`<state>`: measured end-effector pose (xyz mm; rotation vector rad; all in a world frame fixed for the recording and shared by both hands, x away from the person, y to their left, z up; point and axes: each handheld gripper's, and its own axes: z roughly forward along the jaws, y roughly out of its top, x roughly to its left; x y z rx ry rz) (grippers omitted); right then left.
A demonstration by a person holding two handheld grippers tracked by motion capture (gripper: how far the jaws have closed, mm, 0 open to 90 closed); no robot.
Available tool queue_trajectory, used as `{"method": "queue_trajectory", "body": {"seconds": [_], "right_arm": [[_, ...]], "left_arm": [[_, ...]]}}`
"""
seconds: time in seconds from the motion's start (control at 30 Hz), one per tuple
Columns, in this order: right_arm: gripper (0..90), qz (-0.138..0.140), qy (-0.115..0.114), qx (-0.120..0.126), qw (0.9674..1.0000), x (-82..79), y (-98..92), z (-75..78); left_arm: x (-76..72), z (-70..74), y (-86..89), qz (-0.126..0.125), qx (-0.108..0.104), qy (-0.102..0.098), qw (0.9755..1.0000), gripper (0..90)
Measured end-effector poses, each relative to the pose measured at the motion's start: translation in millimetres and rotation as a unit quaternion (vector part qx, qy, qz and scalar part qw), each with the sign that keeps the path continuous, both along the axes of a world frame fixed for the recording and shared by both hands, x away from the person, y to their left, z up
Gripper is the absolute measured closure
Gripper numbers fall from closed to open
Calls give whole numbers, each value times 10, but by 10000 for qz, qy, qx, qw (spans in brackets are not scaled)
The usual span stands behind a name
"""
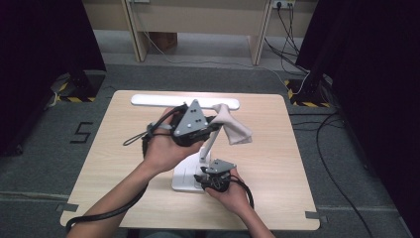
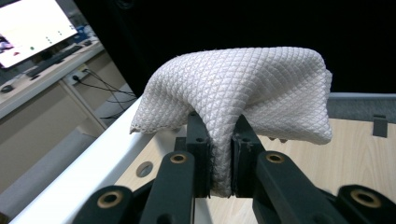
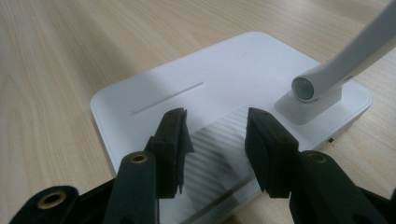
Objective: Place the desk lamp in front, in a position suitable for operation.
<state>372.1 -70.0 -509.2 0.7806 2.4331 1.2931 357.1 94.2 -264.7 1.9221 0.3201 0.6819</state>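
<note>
High view with both gripper views: wiping a desk lamp while its base is steadied. My left gripper (image 1: 210, 126) is raised above the worktop (image 1: 119, 148), its fingers (image 2: 198, 154) clamped tight on a fold of the quilted cloth (image 2: 243, 88), which bunches between them and drapes out over their tips. From above, the cloth (image 1: 233, 126) hangs just beside the lamp's slanted arm (image 1: 212, 143) and below the long white lamp head (image 1: 148, 100); I cannot tell whether it touches either. My right gripper (image 1: 208, 177) sits low over the lamp base (image 3: 196, 84), its fingers (image 3: 173, 140) standing partly apart with the near edge of the base and its ribbed panel in the gap between them; the inner faces appear clear of the base, so I judge that nothing is gripped there. The main risk I see is the lamp shifting or tipping: a firm stroke of the cloth against the arm or head would lever the light base, and the right fingers, not closed on it, would offer little restraint. A second risk is the cloth slipping, since only a narrow fold is pinched and a snag on the hinge (image 3: 306, 88) could drag it free.
</note>
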Motion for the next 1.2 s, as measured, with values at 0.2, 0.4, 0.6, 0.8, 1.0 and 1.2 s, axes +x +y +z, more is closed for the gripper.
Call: {"method": "queue_trajectory", "body": {"seconds": [0.2,0.4,0.6,0.8,1.0,1.2], "right_arm": [[583,-1,7,5,10000,-2,0,-1],[583,1,-2,8,10000,-4,0,-2],[583,-2,0,0,10000,-4,0,-1],[583,-1,18,-2,10000,-4,1,1],[583,-5,12,-13,10000,-6,3,2],[583,1,23,-5,10000,-4,1,1]], "left_arm": [[-123,-48,466,308,-211,-45,9993,807],[-250,-145,880,659,-421,-116,9969,806],[-327,-304,1255,1114,-518,-26,9924,806],[-342,-426,1576,1479,-684,-10,9866,806],[-166,-545,1738,1669,-825,130,9824,806],[44,-640,1767,1793,-908,278,9792,806]]}}
